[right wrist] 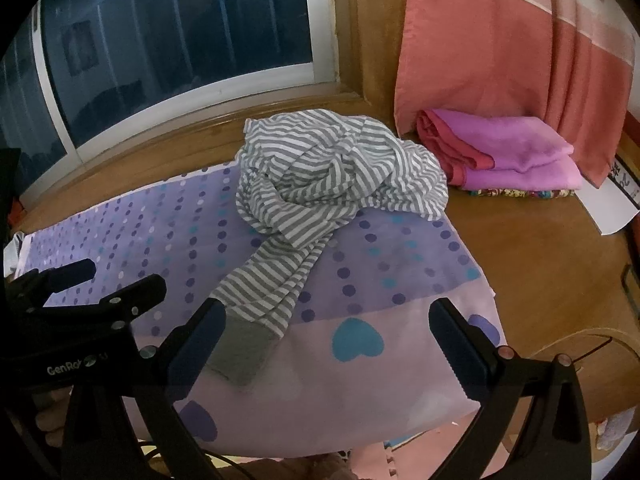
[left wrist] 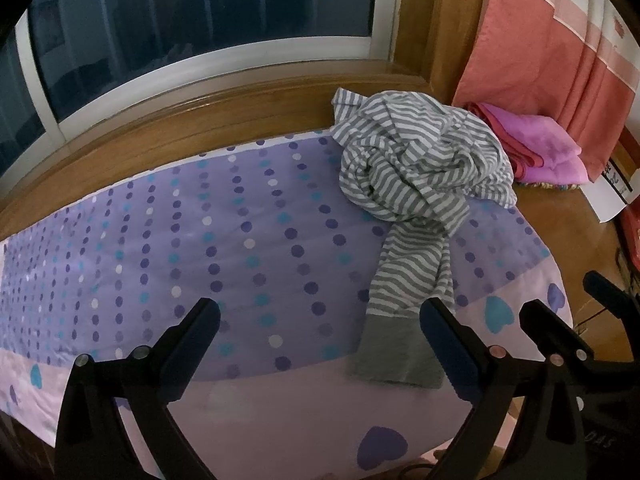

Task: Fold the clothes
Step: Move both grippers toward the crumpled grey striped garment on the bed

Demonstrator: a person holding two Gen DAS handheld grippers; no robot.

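Both tongs — left (left wrist: 320, 320), right (right wrist: 328, 320) — spread, empty; striped garment (left wrist: 416, 168) bunched, shape unreadable; cuff (left wrist: 394, 354) flat.

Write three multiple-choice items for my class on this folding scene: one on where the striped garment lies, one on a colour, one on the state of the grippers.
1. Where does the striped garment lie?
A. bunched at the far side of the dotted cloth
B. on the windowsill
C. on the pink stack

2. What colour is its cuff?
A. red
B. plain grey
C. blue

3. How are the left hand-held gripper and right hand-held gripper?
A. both shut on cloth
B. one open, one shut
C. both open, holding nothing

Key: 1 A, the heap sits on the cloth near the wooden ledge; 2 B, the sleeve ends in an unstriped grey band; 3 C, each pair of fingers stands wide apart.
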